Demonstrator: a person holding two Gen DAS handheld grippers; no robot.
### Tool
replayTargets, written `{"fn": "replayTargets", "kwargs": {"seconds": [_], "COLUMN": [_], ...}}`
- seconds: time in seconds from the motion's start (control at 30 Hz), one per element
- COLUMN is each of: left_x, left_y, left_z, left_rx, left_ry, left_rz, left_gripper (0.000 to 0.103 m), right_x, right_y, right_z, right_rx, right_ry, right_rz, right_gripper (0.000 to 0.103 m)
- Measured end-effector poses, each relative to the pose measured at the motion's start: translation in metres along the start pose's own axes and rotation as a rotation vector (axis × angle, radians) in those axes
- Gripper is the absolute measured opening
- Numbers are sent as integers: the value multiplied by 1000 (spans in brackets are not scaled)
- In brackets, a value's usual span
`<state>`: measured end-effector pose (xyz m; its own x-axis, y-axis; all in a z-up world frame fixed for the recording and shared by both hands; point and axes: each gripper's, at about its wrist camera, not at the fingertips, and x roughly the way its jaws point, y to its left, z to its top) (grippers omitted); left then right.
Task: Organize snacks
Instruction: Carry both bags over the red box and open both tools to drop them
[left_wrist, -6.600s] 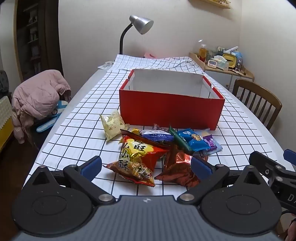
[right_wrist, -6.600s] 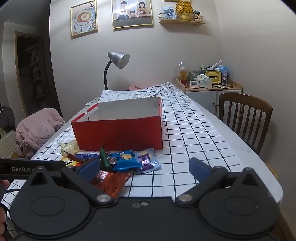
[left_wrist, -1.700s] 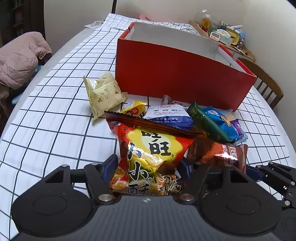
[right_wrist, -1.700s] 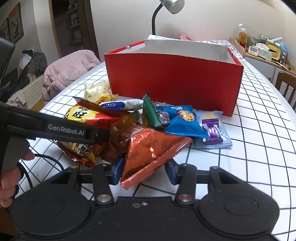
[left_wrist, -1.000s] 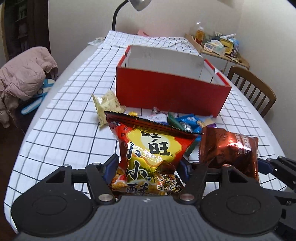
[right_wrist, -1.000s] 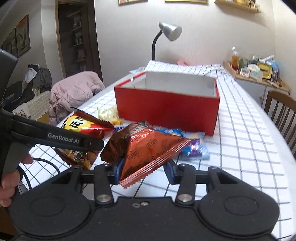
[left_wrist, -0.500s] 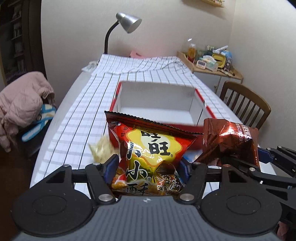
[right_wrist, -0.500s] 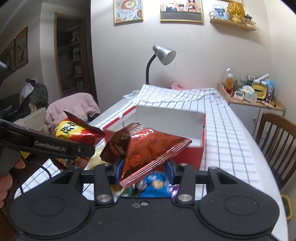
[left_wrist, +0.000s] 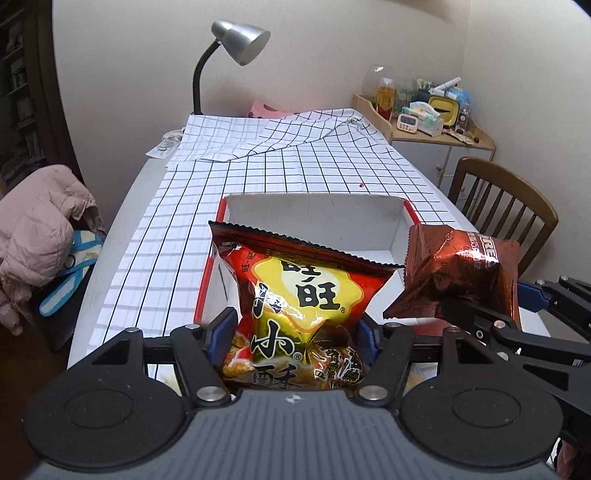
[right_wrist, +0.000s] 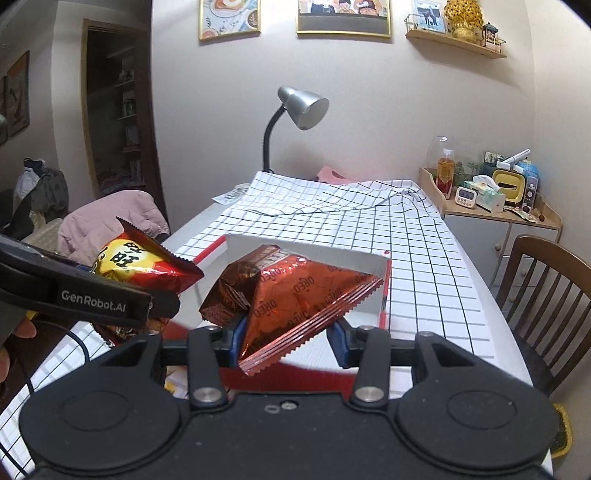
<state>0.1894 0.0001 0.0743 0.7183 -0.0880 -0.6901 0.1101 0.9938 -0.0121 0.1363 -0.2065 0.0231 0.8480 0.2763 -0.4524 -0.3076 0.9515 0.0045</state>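
My left gripper (left_wrist: 295, 334) is shut on a red and yellow snack bag (left_wrist: 303, 299) and holds it above the near side of the red box (left_wrist: 317, 210), whose white inside shows. The same bag shows at the left of the right wrist view (right_wrist: 144, 262). My right gripper (right_wrist: 288, 332) is shut on a shiny brown Oreo bag (right_wrist: 295, 295) and holds it over the box (right_wrist: 369, 258). That bag also shows in the left wrist view (left_wrist: 458, 269), to the right of my bag. The other snacks on the table are hidden below the grippers.
The table has a white checked cloth (left_wrist: 295, 155). A grey desk lamp (left_wrist: 236, 37) stands at its far end. A wooden chair (left_wrist: 502, 206) is at the right, a pink jacket (left_wrist: 37, 225) on a chair at the left, a cluttered cabinet (right_wrist: 491, 206) behind.
Both grippers have lifted their bags off the pile and carried them forward and up, from in front of the box to above it. Both grips are unchanged.
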Motion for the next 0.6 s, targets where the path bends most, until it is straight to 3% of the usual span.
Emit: {"fn": "replayTargets", "kwargs": {"seconds": [0.27, 0.6], "left_x": [56, 121], "left_y": [6, 10], "left_z": [37, 50], "left_rx": [-2, 19], "left_ry": [69, 170], "left_rz": [11, 52], "left_gripper": [65, 65], "right_x": [57, 118], "right_y": [-14, -14], "right_z": [17, 15], "right_rx": [10, -14], "right_ry": [82, 213], "right_rz": [-19, 3], "right_gripper": [44, 44]}}
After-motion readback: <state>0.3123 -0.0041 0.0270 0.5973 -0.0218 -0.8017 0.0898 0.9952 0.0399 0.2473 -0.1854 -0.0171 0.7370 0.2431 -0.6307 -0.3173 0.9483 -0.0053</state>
